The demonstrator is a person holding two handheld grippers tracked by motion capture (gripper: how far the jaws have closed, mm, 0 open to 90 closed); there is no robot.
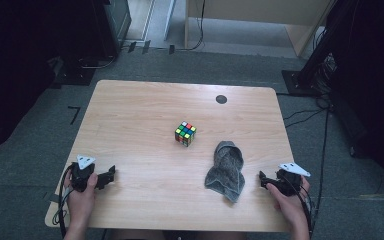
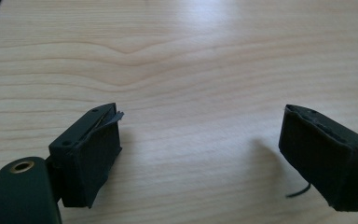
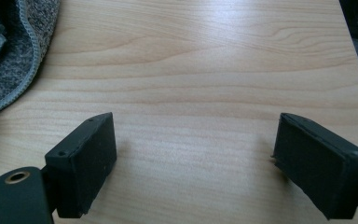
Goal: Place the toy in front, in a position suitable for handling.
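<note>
- Since both grippers sit at the near table edge w/ nothing in them, we judge the work hasn't begun: no item gripped or touched yet.
- Left gripper (image 1: 111,175), lower left of the high view: jaws wide apart, nothing betw. them; its own view has bare wood only.
- Right gripper (image 1: 263,180), lower right: jaws equally wide, empty. Grey towel (image 1: 225,169) lies crumpled just beside it, not touching; we see the towel's hem at upper left of the right gripper view (image 3: 14,51).
- Rubik's cube (image 1: 185,133) sits near frame centre, apart from the towel & well apart from both grippers.
- Left to do, as we read it: reach in, close on the towel (nearest) or the cube. All of it remains.
- Table (image 1: 130,115) otherwise bare wood.
</note>
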